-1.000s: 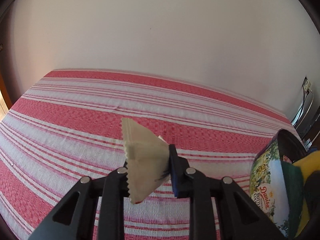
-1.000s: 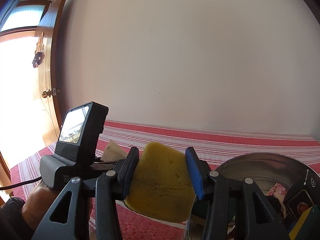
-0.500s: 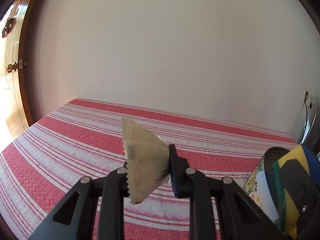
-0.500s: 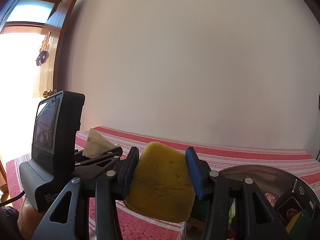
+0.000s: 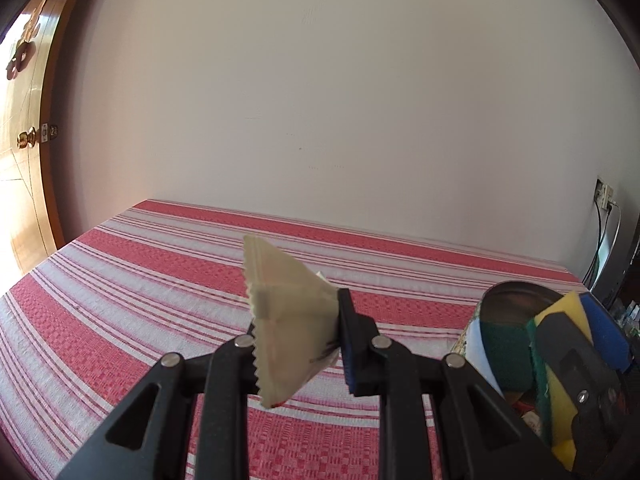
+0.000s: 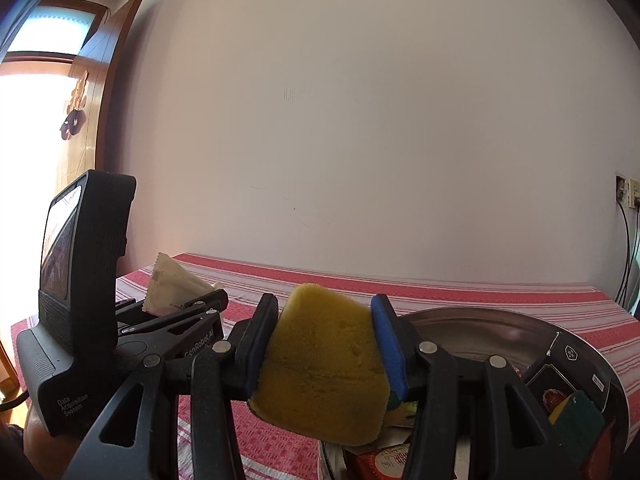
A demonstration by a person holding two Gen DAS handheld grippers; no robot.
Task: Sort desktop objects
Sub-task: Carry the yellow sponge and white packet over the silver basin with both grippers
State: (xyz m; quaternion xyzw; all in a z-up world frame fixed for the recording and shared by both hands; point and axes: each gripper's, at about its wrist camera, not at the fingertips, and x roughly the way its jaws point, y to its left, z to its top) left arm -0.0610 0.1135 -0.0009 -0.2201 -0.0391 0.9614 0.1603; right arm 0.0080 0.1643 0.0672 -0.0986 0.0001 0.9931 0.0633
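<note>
Both loads look secure: left gripper [image 5: 298, 332] pinching the beige sachet [image 5: 286, 316] mid-frame, right gripper [image 6: 326, 346] squeezing the yellow sponge [image 6: 324, 364], so I'd center each over the round tin [image 6: 500, 322] at lower right before letting go.

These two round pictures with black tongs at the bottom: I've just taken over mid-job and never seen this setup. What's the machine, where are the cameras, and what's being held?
There is no robot arm here. A person carries two hand-held grippers, each with a fisheye camera looking forward along its jaws.

The left wrist view shows the left gripper, shut on a small beige sachet with zigzag edges.

The right wrist view shows the right gripper, shut on a yellow sponge over a round metal tin. The tin already holds small packets and another sponge. The black box at the left edge is the body of the left gripper.

Everything is above a red-and-white striped tablecloth, with a plain wall behind.
</note>
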